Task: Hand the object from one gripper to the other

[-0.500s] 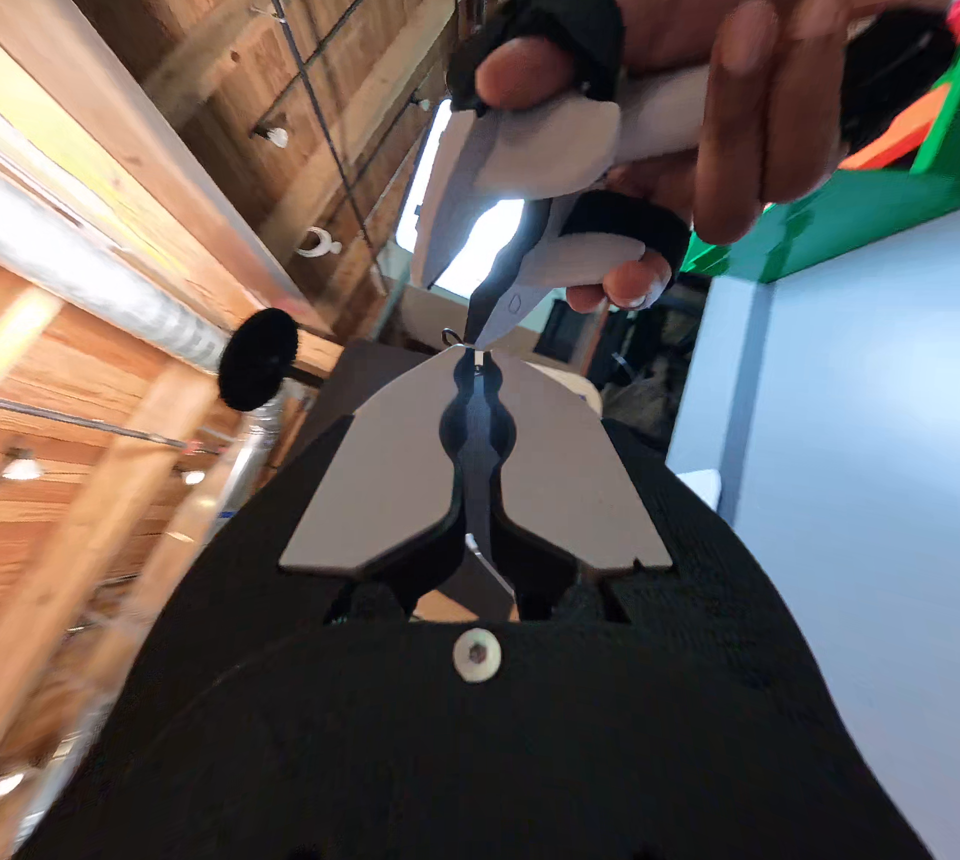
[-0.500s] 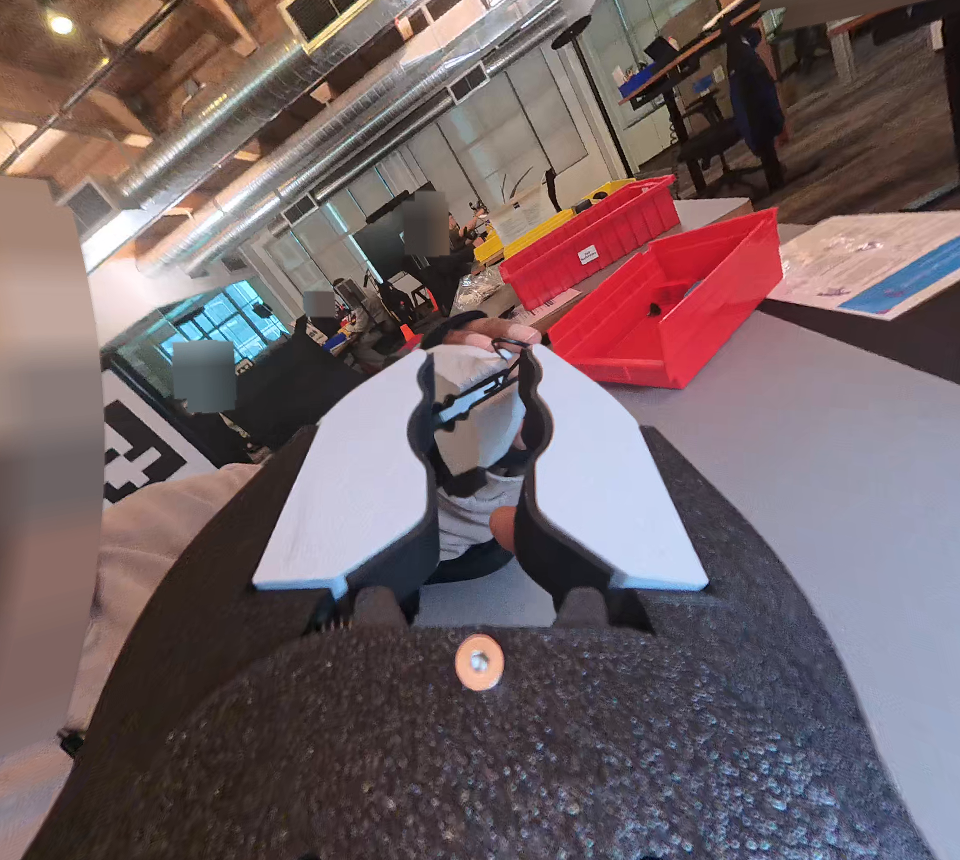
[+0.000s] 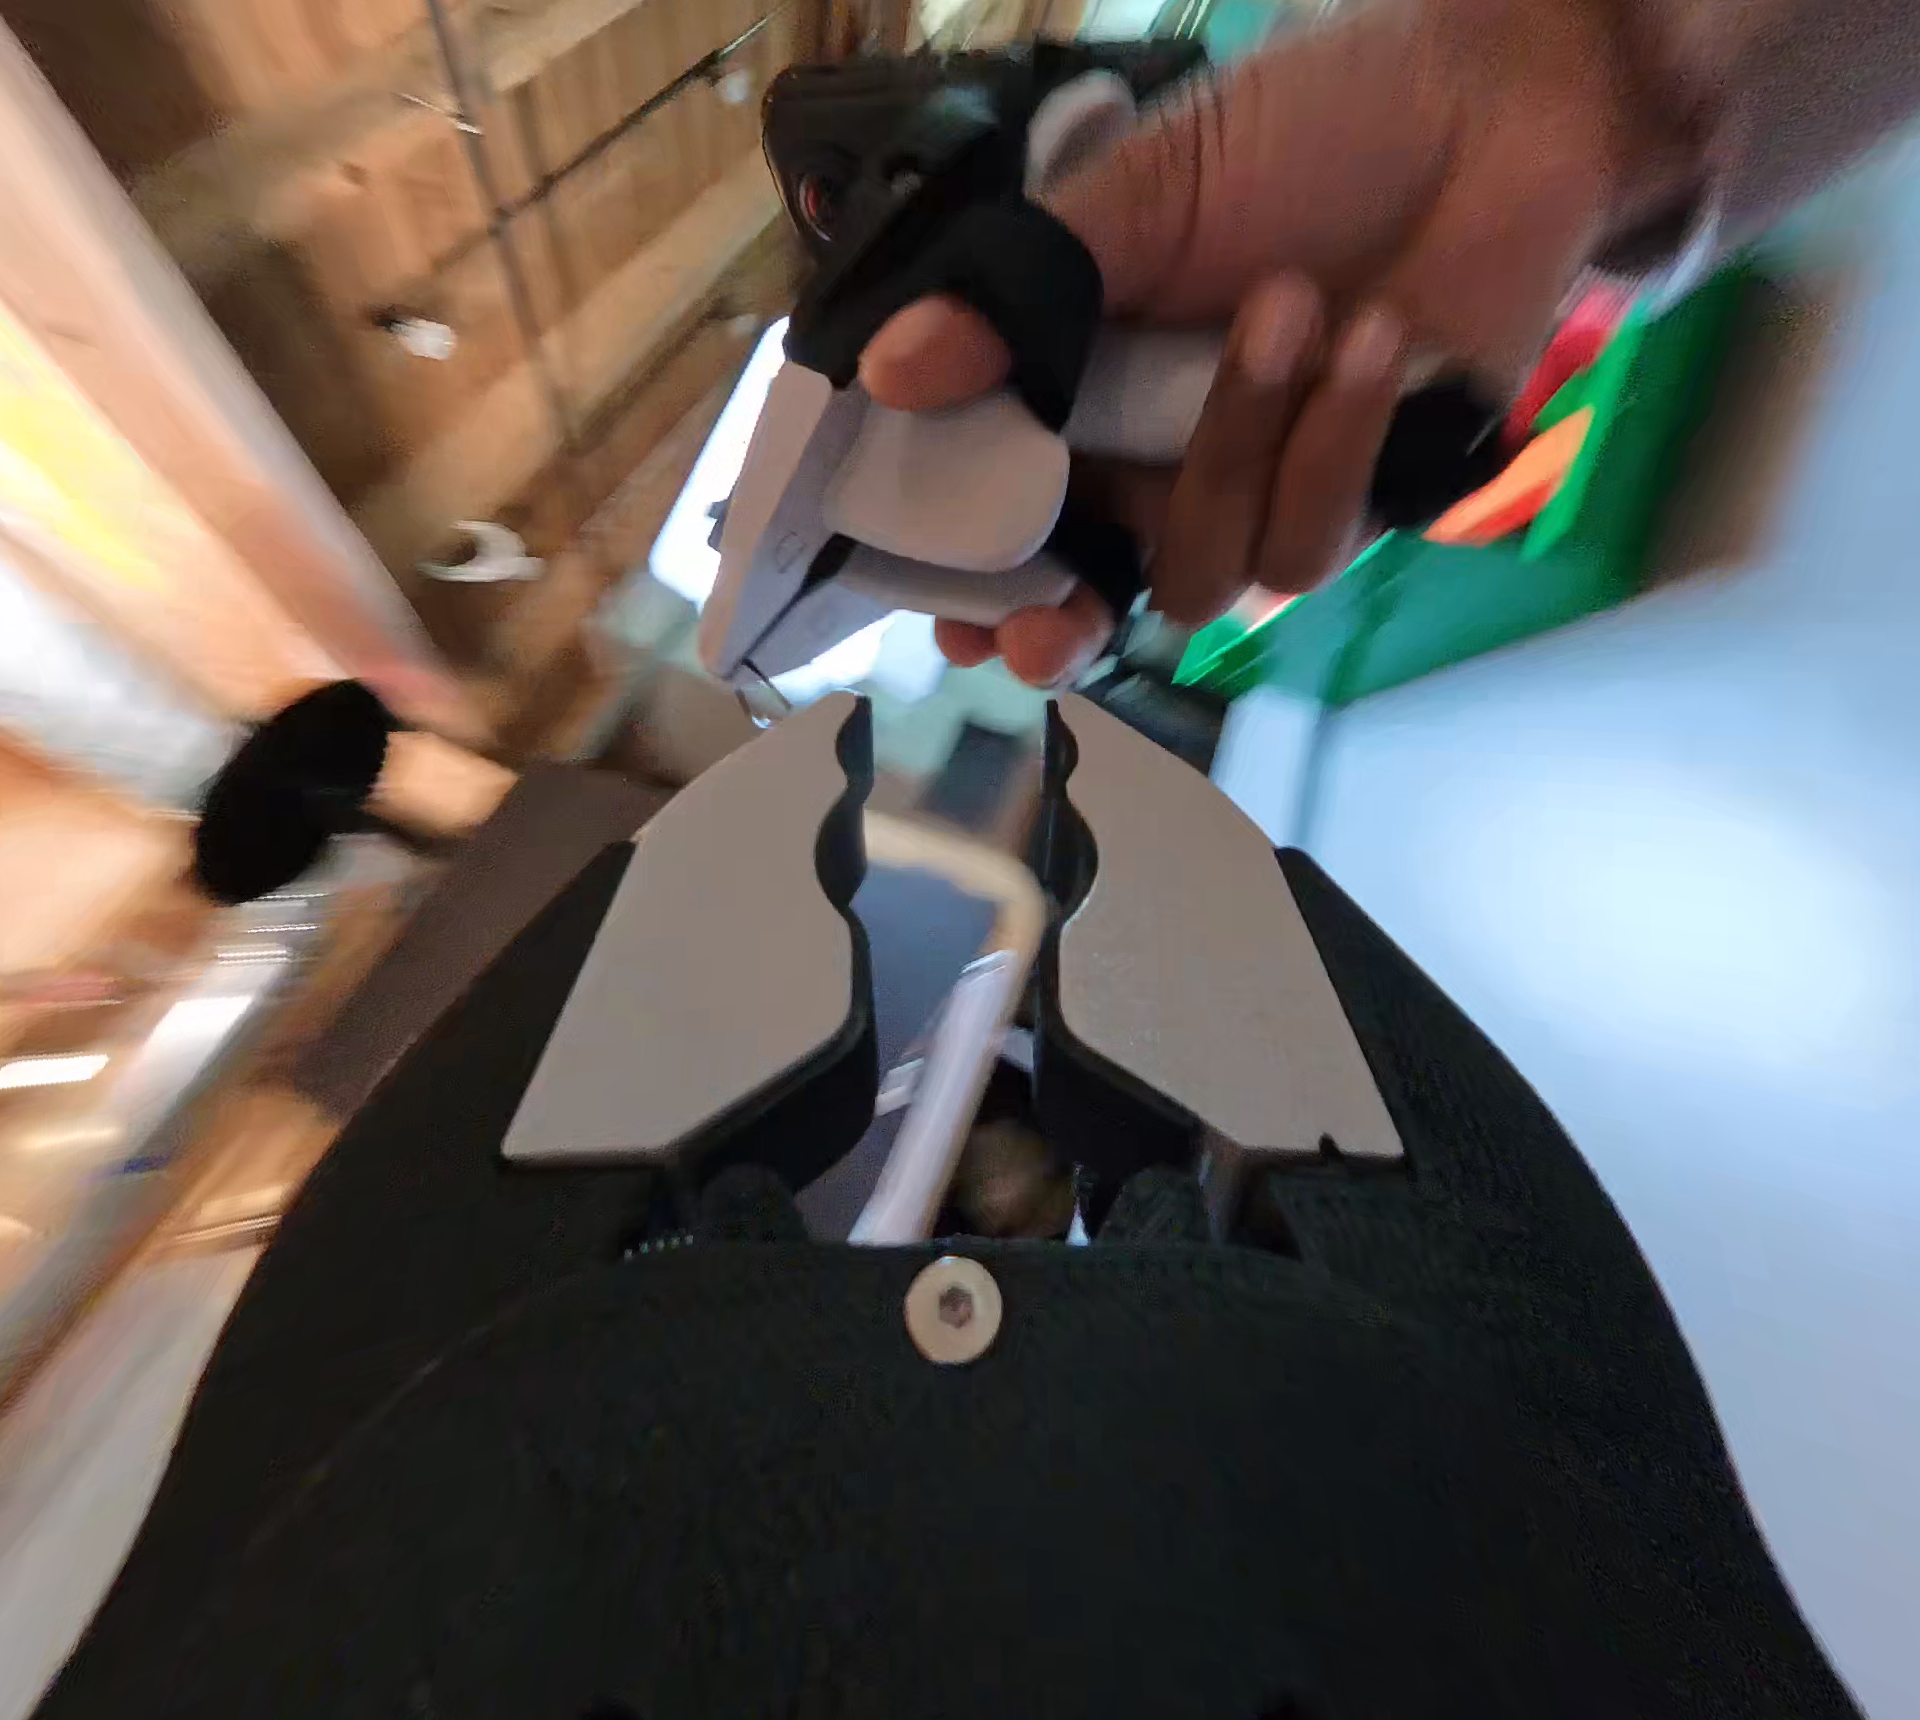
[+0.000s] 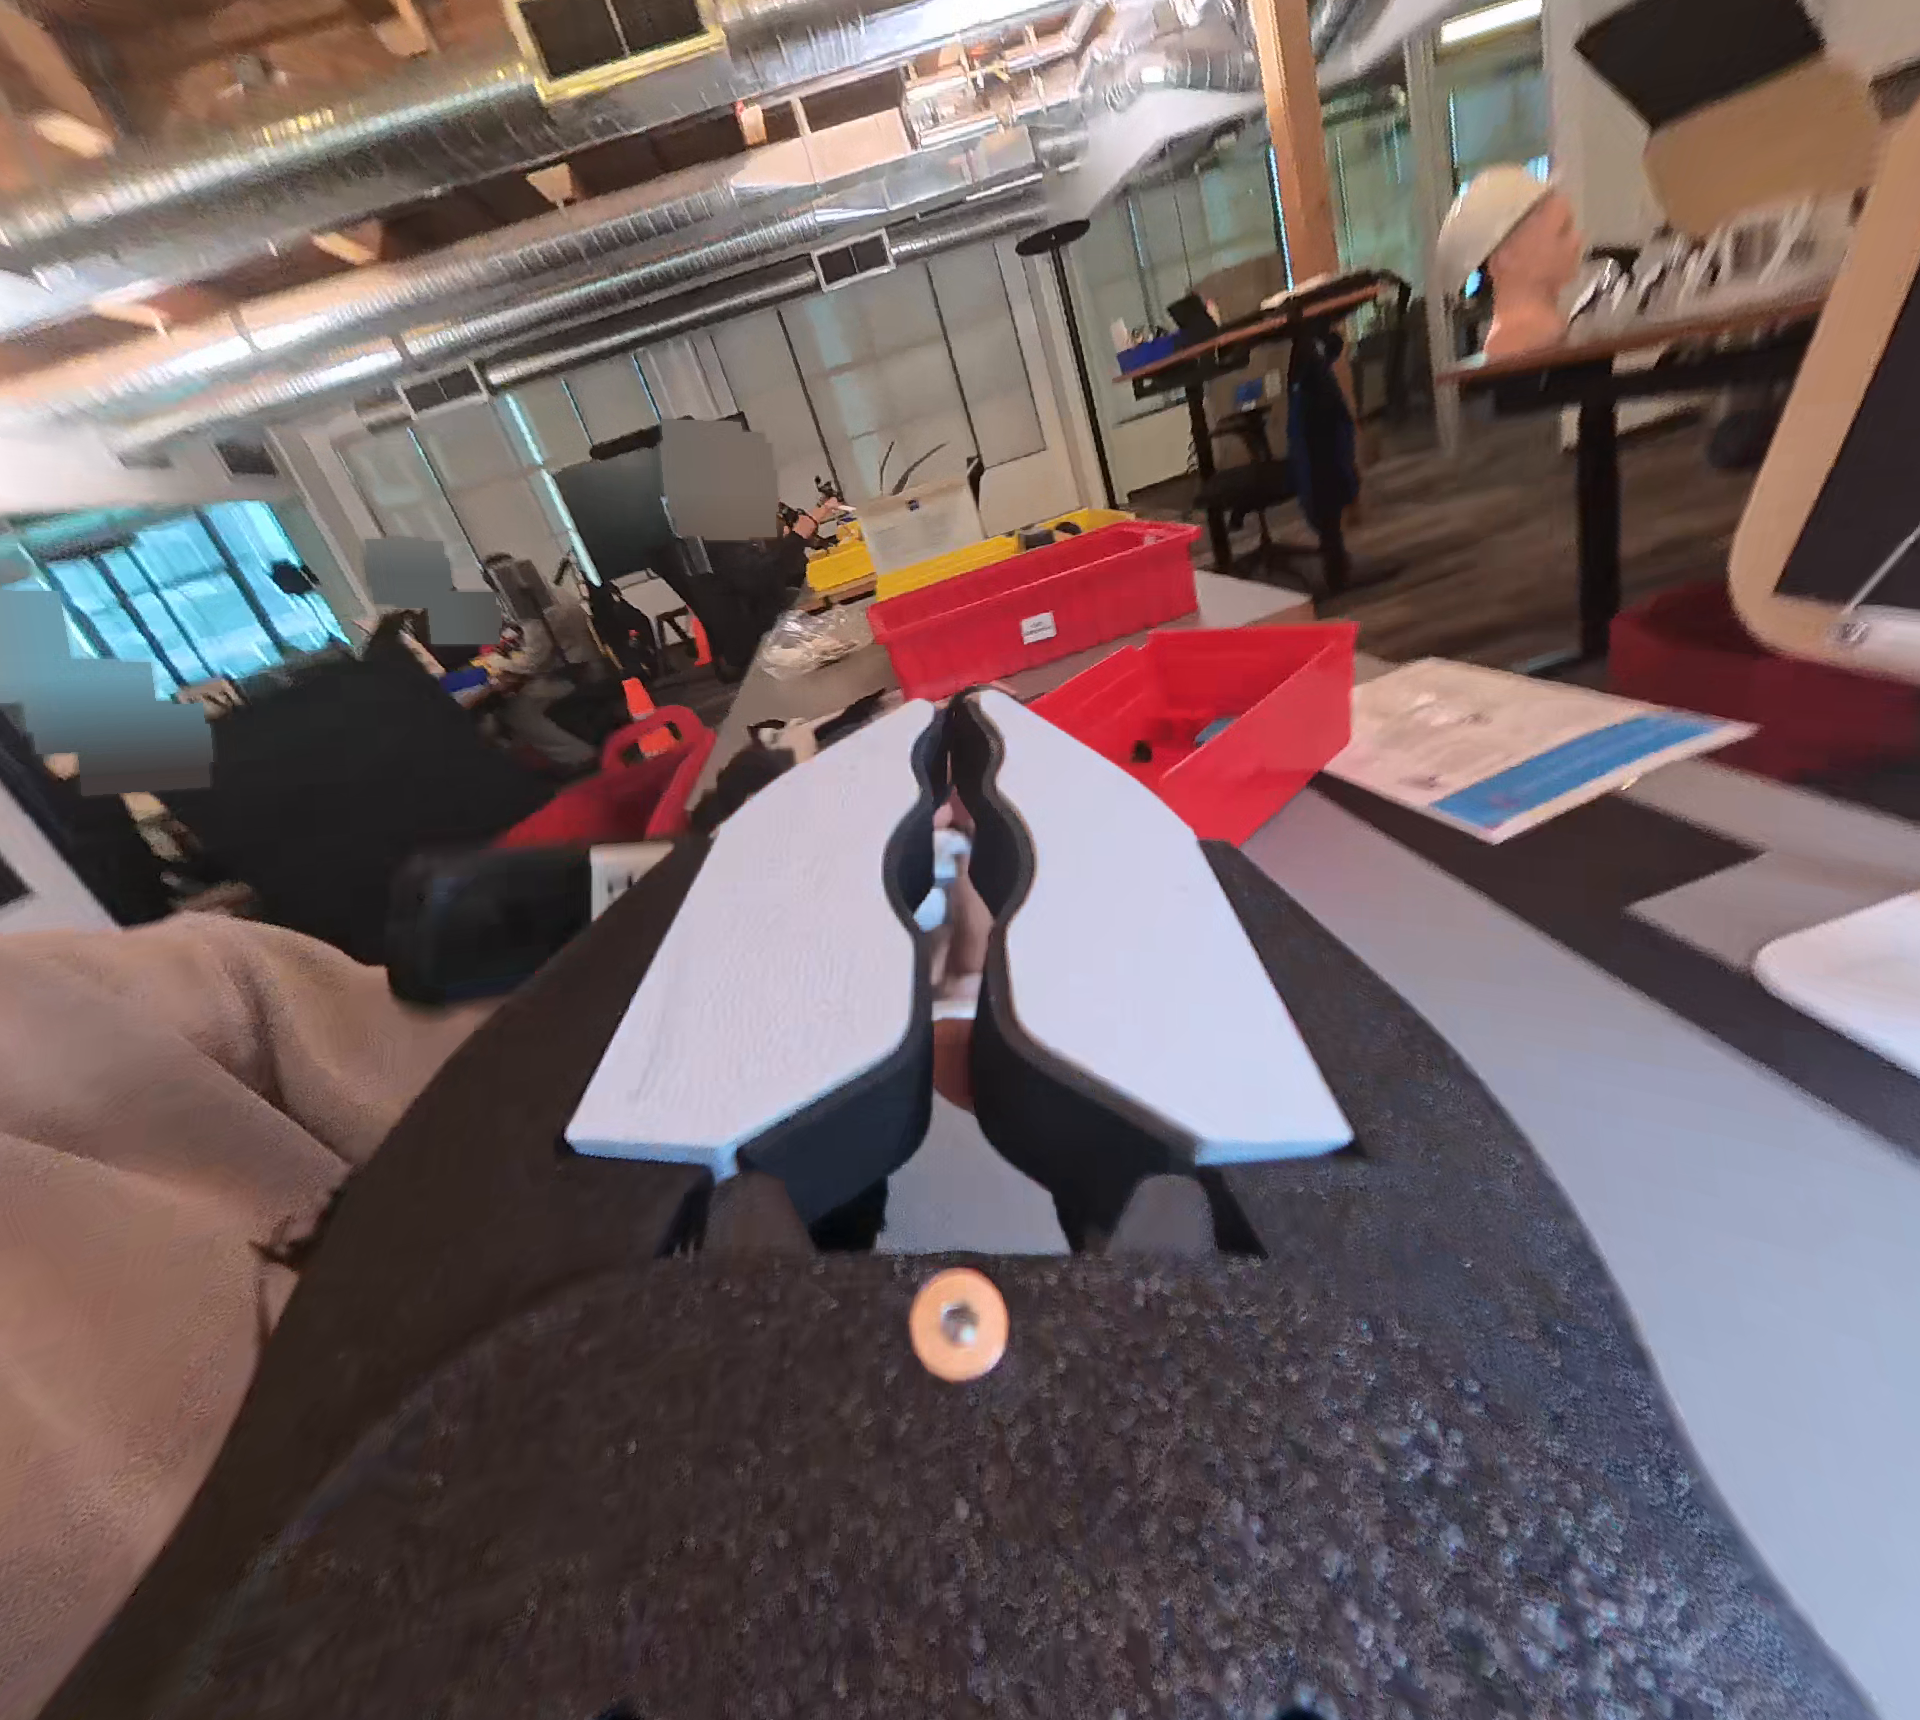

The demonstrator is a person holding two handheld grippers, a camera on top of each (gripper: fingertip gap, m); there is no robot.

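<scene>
Just ahead of my left tongs (image 3: 951,720), the right tongs (image 3: 740,673) hang tip-down in my right hand (image 3: 1351,299). Left tongs: released, fingers spread, nothing between them. Right tongs: clenched at the tips on a small wire object (image 3: 758,702), a thin loop poking out below the tips; too small and blurred to name. From the right wrist view the tongs (image 4: 961,706) show fingers nearly touching and the object is not discernible there. Object sits just left of my left tongs' tips, apart from them. Judgement: the pass looks made. What is left, if anything, is drawing the tongs clear; a red bin (image 4: 1226,735) stands on the table (image 4: 1558,1203) beyond.
</scene>
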